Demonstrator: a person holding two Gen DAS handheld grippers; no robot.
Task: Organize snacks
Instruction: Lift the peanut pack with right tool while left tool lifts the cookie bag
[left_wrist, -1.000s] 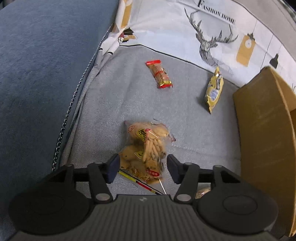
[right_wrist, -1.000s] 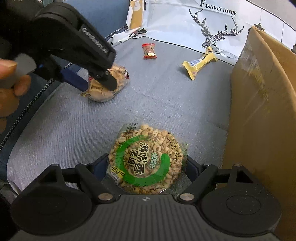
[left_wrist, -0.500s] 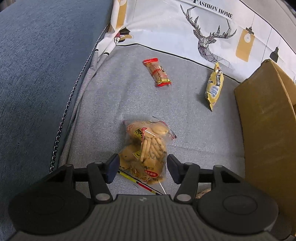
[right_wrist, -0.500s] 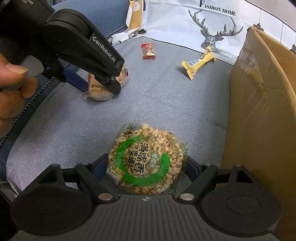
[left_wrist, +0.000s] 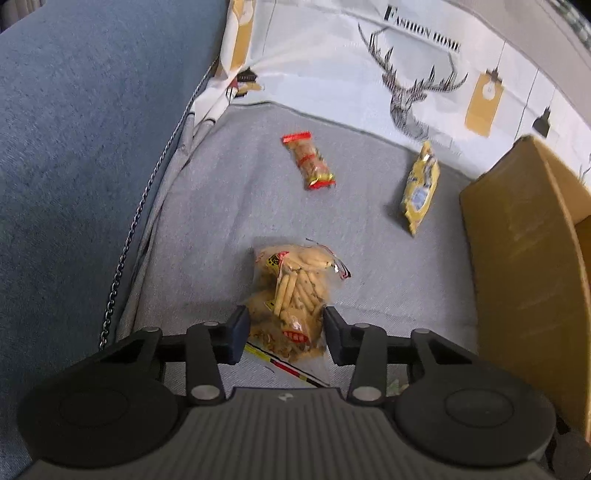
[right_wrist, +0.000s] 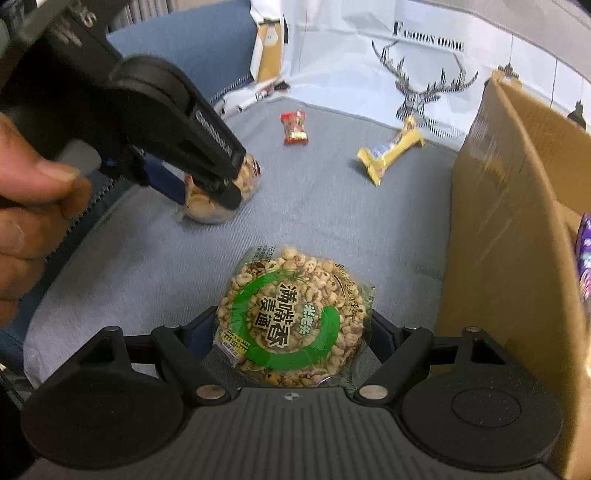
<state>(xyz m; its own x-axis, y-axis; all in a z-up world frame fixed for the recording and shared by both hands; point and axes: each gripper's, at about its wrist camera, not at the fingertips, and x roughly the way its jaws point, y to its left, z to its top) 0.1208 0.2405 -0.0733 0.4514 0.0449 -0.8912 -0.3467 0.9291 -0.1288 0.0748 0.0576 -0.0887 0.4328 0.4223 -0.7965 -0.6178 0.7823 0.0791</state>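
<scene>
A clear bag of finger biscuits (left_wrist: 291, 288) lies on the grey seat cloth (left_wrist: 229, 214). My left gripper (left_wrist: 284, 328) has its jaws closing on the bag's near end, and both pads touch its sides. The right wrist view shows the same gripper (right_wrist: 225, 188) from the side, down on the bag (right_wrist: 207, 212). My right gripper (right_wrist: 291, 332) is shut on a round puffed-grain cake pack (right_wrist: 291, 314) with a green ring label. A red-ended snack (left_wrist: 309, 160) and a yellow wrapper (left_wrist: 421, 188) lie farther back.
An open cardboard box (right_wrist: 498, 221) stands at the right, with a purple packet (right_wrist: 583, 258) inside. A blue sofa arm (left_wrist: 74, 147) rises on the left, edged by a metal zip chain (left_wrist: 140, 206). A deer-print cloth (left_wrist: 332, 66) covers the back. A person's hand (right_wrist: 33, 206) grips the left tool.
My left gripper's jaws have drawn in until they meet the sides of the biscuit bag. The right gripper still holds the round pack, with the box a little nearer.
</scene>
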